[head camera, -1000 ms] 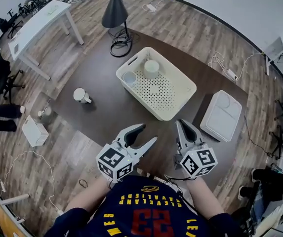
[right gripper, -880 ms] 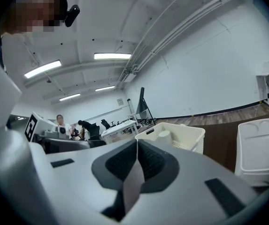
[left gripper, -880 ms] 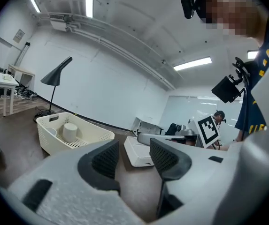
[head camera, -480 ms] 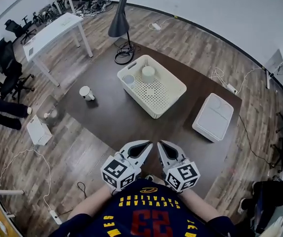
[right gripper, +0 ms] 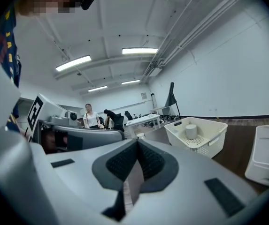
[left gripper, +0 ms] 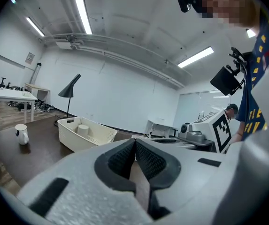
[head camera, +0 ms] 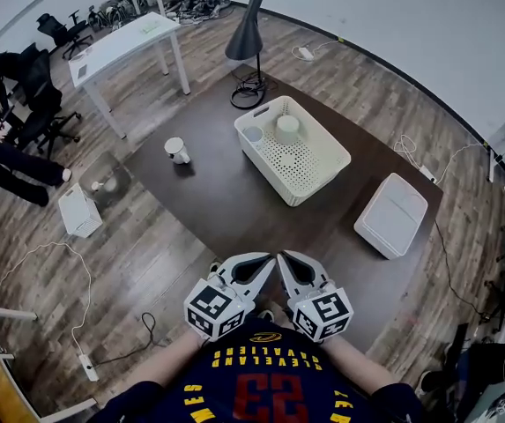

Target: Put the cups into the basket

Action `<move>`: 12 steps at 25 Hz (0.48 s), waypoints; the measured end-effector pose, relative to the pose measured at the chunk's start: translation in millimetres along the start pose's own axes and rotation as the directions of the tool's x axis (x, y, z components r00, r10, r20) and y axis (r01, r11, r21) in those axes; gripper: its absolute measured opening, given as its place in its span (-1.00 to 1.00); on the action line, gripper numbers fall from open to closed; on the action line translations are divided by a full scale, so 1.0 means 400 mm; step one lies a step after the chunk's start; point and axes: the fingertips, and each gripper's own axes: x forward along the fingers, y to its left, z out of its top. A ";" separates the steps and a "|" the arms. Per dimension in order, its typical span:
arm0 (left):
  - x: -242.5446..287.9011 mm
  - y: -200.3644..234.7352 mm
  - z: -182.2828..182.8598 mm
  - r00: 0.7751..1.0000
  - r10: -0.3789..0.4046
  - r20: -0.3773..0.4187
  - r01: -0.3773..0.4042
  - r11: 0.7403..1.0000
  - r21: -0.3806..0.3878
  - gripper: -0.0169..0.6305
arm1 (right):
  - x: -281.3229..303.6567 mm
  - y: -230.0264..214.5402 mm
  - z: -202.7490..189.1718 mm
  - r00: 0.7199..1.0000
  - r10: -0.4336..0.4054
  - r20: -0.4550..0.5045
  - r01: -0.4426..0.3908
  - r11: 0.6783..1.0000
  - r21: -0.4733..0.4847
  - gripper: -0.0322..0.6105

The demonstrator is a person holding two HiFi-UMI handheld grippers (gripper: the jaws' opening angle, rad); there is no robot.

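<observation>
Left gripper (left gripper: 135, 143) is pinched right together, pads meeting, nothing between them. Right gripper (right gripper: 137, 143) is the same: jaws pressed tight, empty. The two hang side by side, tips just beside each other, on the near side of the white basket (head camera: 320, 186) and well apart from it. In the basket's far end stand an upturned cup (head camera: 287, 129) and, beside it, an open cup (head camera: 252, 135). A white mug (head camera: 177, 150) stands on the dark table (head camera: 226, 205), well left of the basket.
</observation>
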 end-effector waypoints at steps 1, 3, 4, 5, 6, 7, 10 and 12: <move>-0.005 0.001 -0.001 1.000 0.004 0.002 -0.004 1.000 -0.003 -0.91 | 0.001 0.004 -0.002 1.000 0.005 -0.001 -0.005 1.000 0.000 -0.86; -0.016 0.004 0.000 1.000 0.011 0.010 -0.011 1.000 -0.002 -0.91 | 0.003 0.011 -0.005 1.000 0.011 -0.002 -0.011 1.000 -0.004 -0.86; -0.021 0.005 0.002 1.000 0.015 0.015 -0.015 1.000 0.003 -0.91 | 0.003 0.015 -0.004 1.000 0.013 -0.001 -0.013 1.000 -0.010 -0.86; -0.026 0.007 0.005 1.000 0.020 0.019 -0.020 1.000 0.008 -0.91 | 0.003 0.020 -0.003 1.000 0.015 0.001 -0.015 1.000 -0.016 -0.86; -0.030 0.007 0.007 0.999 0.024 0.022 -0.024 1.000 0.014 -0.91 | 0.003 0.025 -0.001 1.000 0.018 0.004 -0.018 1.000 -0.022 -0.86; -0.033 0.007 0.008 0.999 0.027 0.022 -0.027 0.999 0.018 -0.91 | 0.004 0.031 0.000 1.000 0.021 0.005 -0.021 0.999 -0.027 -0.86; -0.040 0.004 0.005 0.999 0.028 0.019 -0.028 0.999 0.023 -0.91 | 0.004 0.043 -0.002 1.000 0.030 0.004 -0.030 0.999 -0.032 -0.86; -0.046 0.002 0.000 0.999 0.028 0.016 -0.028 0.999 0.022 -0.91 | 0.002 0.048 -0.007 1.000 0.031 0.001 -0.030 0.999 -0.030 -0.86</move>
